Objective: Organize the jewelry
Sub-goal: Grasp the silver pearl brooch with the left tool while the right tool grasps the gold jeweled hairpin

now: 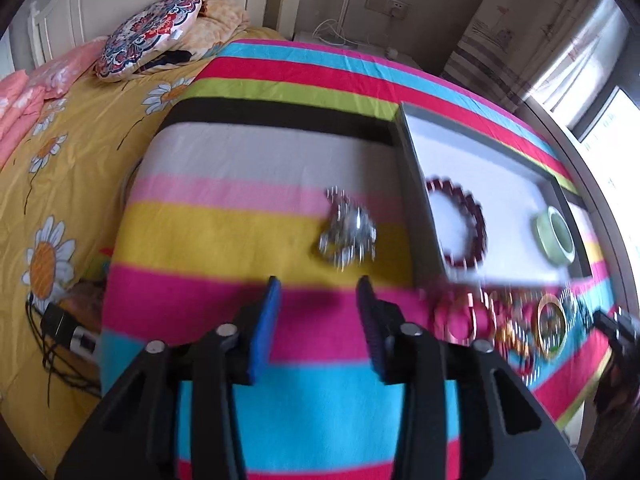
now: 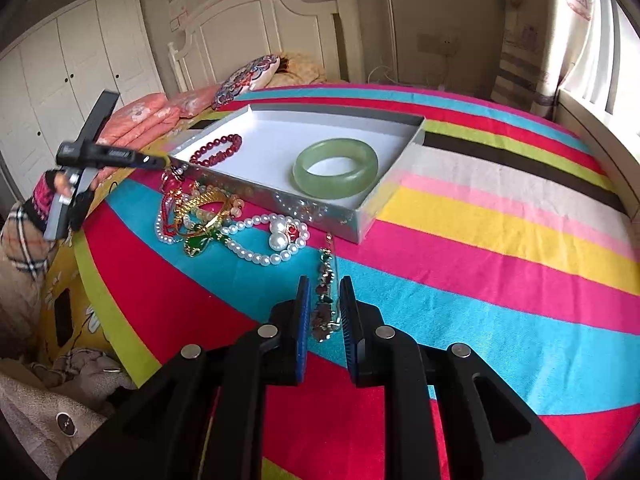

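Observation:
A shallow white-lined box (image 2: 384, 192) lies on the striped blanket; it also shows in the left wrist view (image 1: 416, 160). In it are a dark red bead bracelet (image 2: 218, 149) (image 1: 476, 232) and a green jade bangle (image 2: 336, 168) (image 1: 554, 238). A pile of pearl strands, red beads and a gold bangle (image 2: 224, 224) (image 1: 516, 320) lies in front of the box. My right gripper (image 2: 324, 280) is nearly closed around a dark stone chain (image 2: 325, 300) lying on the blanket. My left gripper (image 1: 318, 284) is open and empty, just short of a silver jewelry piece (image 1: 348, 232).
The striped blanket (image 2: 480, 264) covers a bed with a yellow daisy sheet (image 1: 52, 184), pink pillows and a patterned cushion (image 1: 152, 36). A white headboard and wardrobe stand behind. A window is at the right. My left gripper's body (image 2: 96, 152) shows left of the box.

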Demonstrator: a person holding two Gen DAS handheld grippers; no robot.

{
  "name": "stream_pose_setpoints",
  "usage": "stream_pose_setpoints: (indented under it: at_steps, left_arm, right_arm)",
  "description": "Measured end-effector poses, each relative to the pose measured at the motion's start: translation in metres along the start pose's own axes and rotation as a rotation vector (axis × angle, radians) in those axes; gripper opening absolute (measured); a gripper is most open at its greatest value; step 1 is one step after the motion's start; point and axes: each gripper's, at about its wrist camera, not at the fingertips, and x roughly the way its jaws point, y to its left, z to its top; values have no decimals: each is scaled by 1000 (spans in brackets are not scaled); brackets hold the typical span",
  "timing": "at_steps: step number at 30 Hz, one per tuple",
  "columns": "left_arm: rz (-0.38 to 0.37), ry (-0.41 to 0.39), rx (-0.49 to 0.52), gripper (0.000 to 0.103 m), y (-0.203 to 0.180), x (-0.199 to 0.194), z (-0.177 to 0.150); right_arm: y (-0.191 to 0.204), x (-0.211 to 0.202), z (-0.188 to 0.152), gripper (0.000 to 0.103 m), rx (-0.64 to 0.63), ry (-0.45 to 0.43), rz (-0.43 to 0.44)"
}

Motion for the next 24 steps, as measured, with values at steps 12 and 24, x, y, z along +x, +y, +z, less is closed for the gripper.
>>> stream_pose_setpoints:
  at_steps: [12, 24]
  left_arm:
    - [127, -91, 286, 79, -43, 21, 5]
    - [44, -98, 364, 34, -43, 20, 8]
  right_arm:
    - [-3, 8, -1, 47, 13, 28, -40]
    - [-1, 11, -5, 70, 34, 32, -39]
